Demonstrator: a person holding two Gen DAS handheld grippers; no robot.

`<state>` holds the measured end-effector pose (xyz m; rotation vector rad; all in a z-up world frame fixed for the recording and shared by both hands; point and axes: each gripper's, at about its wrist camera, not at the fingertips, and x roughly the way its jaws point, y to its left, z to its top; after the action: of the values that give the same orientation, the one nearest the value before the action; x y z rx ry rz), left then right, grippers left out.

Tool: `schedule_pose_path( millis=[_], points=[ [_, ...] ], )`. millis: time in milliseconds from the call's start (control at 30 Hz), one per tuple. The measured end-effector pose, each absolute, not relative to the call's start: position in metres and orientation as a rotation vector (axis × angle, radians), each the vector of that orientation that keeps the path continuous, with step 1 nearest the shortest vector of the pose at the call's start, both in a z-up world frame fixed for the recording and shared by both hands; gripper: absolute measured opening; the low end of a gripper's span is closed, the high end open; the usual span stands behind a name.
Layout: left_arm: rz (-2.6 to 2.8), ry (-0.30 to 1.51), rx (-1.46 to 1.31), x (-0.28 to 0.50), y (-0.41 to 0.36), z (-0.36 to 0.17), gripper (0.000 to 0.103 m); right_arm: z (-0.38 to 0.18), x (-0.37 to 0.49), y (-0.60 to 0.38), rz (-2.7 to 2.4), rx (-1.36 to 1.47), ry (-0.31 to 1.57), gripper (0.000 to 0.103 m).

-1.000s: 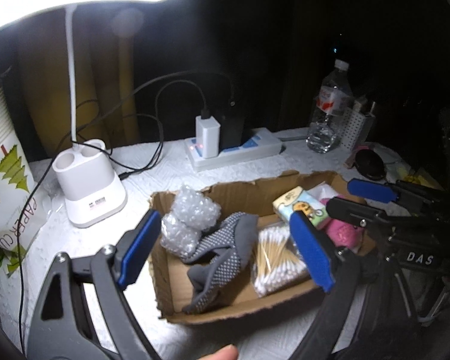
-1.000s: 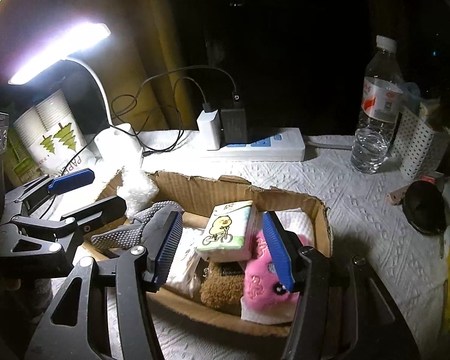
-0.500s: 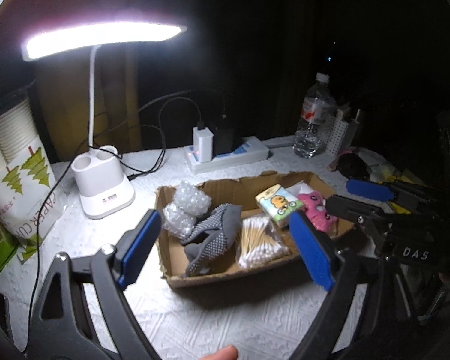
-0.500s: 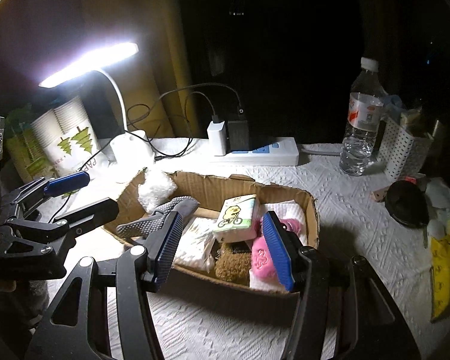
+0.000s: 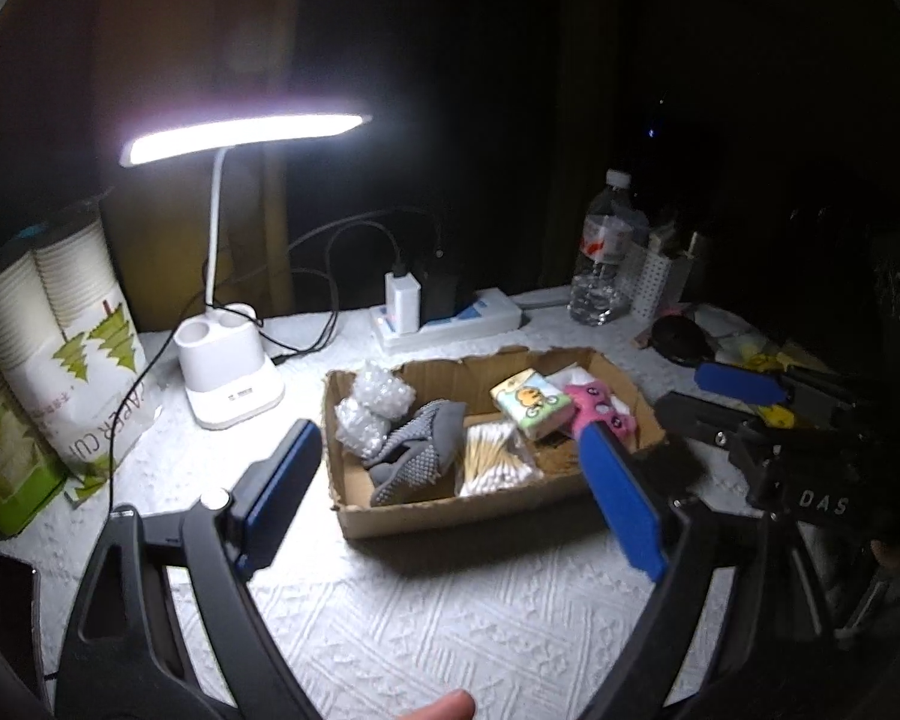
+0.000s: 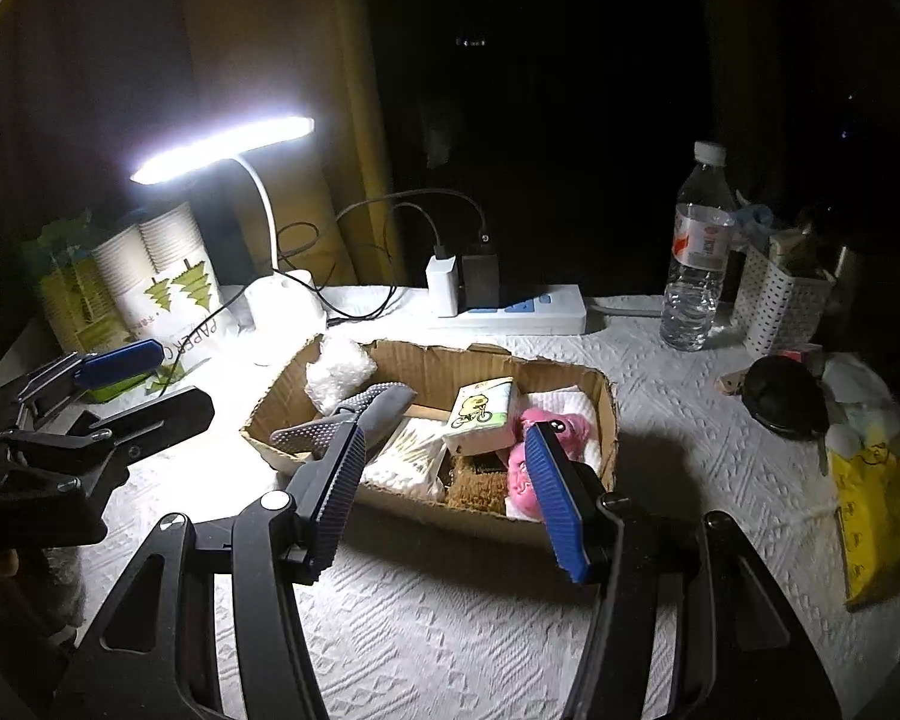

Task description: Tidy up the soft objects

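Note:
A shallow cardboard box (image 5: 450,513) (image 6: 564,531) sits mid-table. It holds bubble wrap (image 5: 375,399) (image 6: 337,369), a grey dotted glove (image 5: 417,450) (image 6: 354,414), a bag of cotton swabs (image 5: 495,465) (image 6: 408,459), a tissue pack with a duck print (image 5: 528,402) (image 6: 483,414), a pink plush toy (image 5: 603,405) (image 6: 543,447) and a brown sponge (image 6: 480,483). My left gripper (image 5: 450,504) (image 6: 132,378) is open and empty, held back above the box's near edge. My right gripper (image 6: 444,498) (image 5: 708,396) is open and empty, at the box's near side.
A lit desk lamp (image 5: 234,372) (image 6: 282,300) stands at the back left beside a paper-cup sleeve (image 5: 72,354). A power strip with chargers (image 5: 444,312) (image 6: 510,306), a water bottle (image 6: 699,258), a white perforated basket (image 6: 780,306), a black round object (image 6: 783,396) and a yellow bag (image 6: 870,516) lie around.
Both grippers have drawn back and up from the box, which now looks smaller and farther. Both stay open and empty. The box's contents have not moved.

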<state>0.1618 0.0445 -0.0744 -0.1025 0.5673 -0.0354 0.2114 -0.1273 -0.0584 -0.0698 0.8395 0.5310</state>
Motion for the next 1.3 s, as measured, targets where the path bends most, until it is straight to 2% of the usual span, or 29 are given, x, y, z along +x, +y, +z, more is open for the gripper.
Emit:
schedule_pose_path(
  millis=[533, 600, 767, 1300],
  points=[
    [-0.033, 0.481, -0.086, 0.119, 0.029, -0.025, 0.089, -0.003, 0.174, -0.144, 0.523, -0.075, 0.728, 0.060],
    [-0.030, 0.473, -0.080, 0.116, 0.027, -0.018, 0.091, 0.005, 0.171, -0.146, 0.522, -0.072, 0.712, 0.066],
    [-0.029, 0.440, -0.088, 0.110, 0.027, 0.003, 0.095, 0.029, 0.169, -0.149, 0.514, -0.069, 0.668, 0.071],
    [0.028, 0.393, -0.056, 0.120, 0.032, 0.049, 0.096, 0.084, 0.190, -0.160, 0.459, -0.041, 0.590, 0.080]
  ],
)
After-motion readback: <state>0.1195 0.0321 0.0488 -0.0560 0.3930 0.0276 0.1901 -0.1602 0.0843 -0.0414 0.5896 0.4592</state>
